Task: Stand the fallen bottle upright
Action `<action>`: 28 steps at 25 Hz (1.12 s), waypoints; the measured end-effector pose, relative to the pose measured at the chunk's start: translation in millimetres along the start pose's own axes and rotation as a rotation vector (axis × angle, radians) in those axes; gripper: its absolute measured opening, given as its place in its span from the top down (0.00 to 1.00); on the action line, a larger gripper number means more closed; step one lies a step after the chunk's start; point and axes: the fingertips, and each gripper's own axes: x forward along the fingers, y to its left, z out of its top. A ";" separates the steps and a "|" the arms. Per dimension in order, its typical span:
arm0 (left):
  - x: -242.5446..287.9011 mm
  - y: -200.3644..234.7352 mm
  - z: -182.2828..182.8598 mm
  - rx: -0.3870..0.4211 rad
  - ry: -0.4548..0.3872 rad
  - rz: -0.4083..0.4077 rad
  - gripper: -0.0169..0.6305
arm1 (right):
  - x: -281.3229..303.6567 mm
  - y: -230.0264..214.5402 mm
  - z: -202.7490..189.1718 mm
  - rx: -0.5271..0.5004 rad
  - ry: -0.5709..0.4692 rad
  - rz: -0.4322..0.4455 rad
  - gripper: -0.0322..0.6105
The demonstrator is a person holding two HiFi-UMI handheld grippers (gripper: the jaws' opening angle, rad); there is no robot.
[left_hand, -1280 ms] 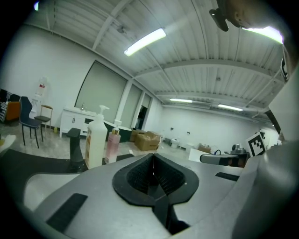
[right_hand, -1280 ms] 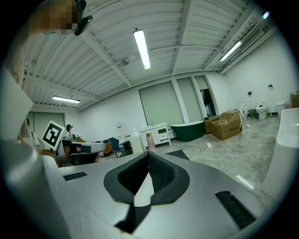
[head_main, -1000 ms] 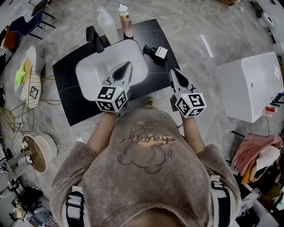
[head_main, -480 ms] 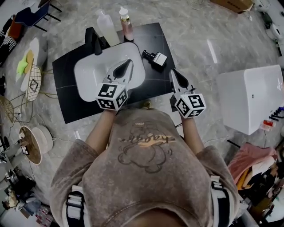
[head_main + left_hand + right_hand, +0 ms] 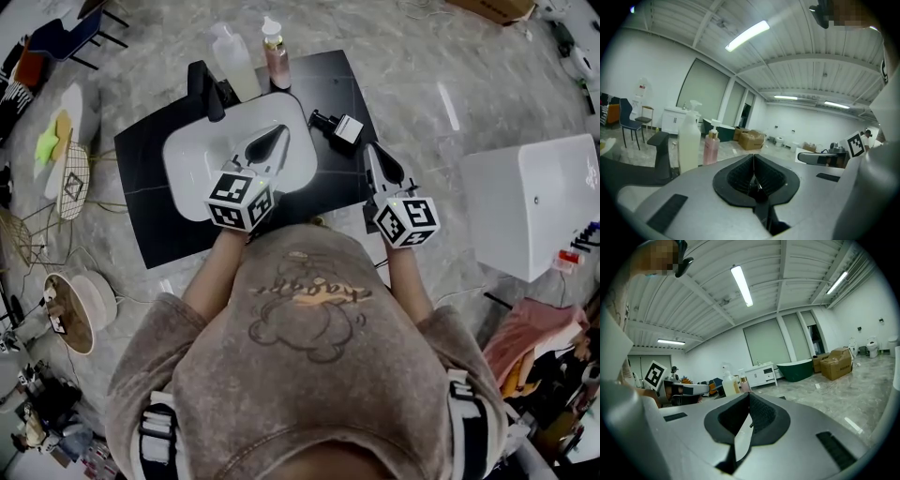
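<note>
On the black mat (image 5: 323, 80) lies the pale, dark-capped bottle (image 5: 339, 127); left gripper (image 5: 278, 133) and right gripper (image 5: 369, 151) closed, empty.

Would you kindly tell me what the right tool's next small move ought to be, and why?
Probably open the right tool and ease it forward towards the fallen bottle. Its jaws are together with nothing between them, and the bottle lies on its side on the black counter, just ahead of the tool's tip and apart from it.
</note>
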 end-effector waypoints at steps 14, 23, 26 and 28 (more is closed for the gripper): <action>0.8 12.7 -2.7 -0.014 0.009 -0.067 0.94 | 20.0 17.0 1.2 -0.024 0.017 0.011 0.86; 3.9 18.8 -3.7 -0.019 0.016 -0.075 0.94 | 38.7 17.4 7.1 -0.082 0.057 0.055 0.72; 3.7 22.1 -4.1 -0.025 0.016 -0.070 0.94 | 47.2 18.1 10.5 -0.100 0.068 0.079 0.65; 3.0 23.7 -3.8 -0.027 0.016 -0.068 0.94 | 53.2 19.4 12.5 -0.113 0.079 0.099 0.60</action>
